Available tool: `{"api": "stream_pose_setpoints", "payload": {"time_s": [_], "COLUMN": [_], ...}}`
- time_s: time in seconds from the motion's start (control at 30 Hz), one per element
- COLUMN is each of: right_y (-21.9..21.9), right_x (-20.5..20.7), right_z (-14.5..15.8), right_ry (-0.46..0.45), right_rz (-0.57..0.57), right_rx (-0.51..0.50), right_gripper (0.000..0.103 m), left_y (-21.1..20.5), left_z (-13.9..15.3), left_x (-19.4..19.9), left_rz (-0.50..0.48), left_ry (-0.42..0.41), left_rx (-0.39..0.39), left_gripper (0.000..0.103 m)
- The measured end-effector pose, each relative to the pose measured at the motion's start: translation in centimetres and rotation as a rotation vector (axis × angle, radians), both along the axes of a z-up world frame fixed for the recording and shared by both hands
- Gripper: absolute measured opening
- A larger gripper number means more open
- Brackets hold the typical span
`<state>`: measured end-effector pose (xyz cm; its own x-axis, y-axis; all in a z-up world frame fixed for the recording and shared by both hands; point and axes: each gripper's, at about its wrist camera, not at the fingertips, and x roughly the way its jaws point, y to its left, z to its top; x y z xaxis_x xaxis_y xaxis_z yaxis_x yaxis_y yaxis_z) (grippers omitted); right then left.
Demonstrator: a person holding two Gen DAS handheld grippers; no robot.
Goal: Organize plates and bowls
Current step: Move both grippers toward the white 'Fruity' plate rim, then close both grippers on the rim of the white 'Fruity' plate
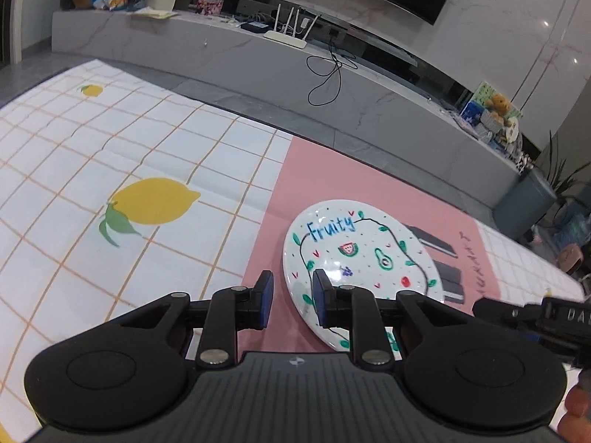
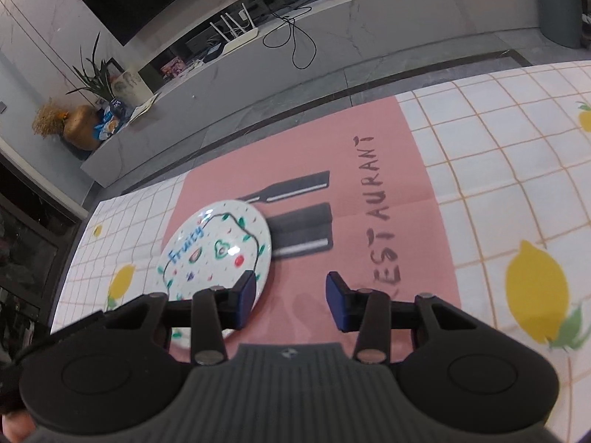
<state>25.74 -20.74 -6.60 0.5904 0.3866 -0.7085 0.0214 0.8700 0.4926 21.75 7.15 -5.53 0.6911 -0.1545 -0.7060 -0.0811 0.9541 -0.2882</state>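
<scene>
Plate with "Fruity" lettered in blue and little fruit doodles (watermelon, avocado, grapes, a cherry-looking thing) sits flat on the pink panel of a printed tablecloth, which is the only dish in sight. It covers part of a dark knife-and-cutlery graphic printed on that panel, right next to the word "RESTAURANT". The rest of the cloth is white with an orange grid and lemons on it.

Left gripper is down low at the plate's near-left edge. Its jaws are only a narrow gap apart, and the rim of the plate looks to run through that gap, with the right pad over the plate and the left pad over the pink cloth. Can't honestly tell whether the pads are pinching the rim or just straddling it.

Right gripper has its jaws about halfway apart with nothing between them, just bare pink cloth. Its left pad overlaps the plate's near-right edge in the right wrist view, but I can't tell whether it touches. You can also spot it poking in at the right edge of the left wrist view.

Behind the desk there's a long grey marble TV bench with a white router and a loose black cable.
</scene>
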Motion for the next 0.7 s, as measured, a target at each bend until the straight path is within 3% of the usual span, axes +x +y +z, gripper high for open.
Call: {"api": "stream_pose_setpoints", "payload": {"time_s": [0.47,0.7], "right_y": [1.3,2.0], "right_x": [2.4,2.8], "right_z": [-2.0,-2.5], "right_ry": [-0.019,-0.009], "right_rz": [0.009,0.043], "right_rx": [0.034,0.085], "right_gripper": [0.036,0.021], "left_y": [0.5,0.9], "left_z": [-1.4,-1.7], "left_x": [2.2,2.5], "left_rz": [0.033,0.045], "left_ry": [-0.026,-0.047], "left_rx": [-0.012,-0.043], "left_gripper": [0.029,0.031]}}
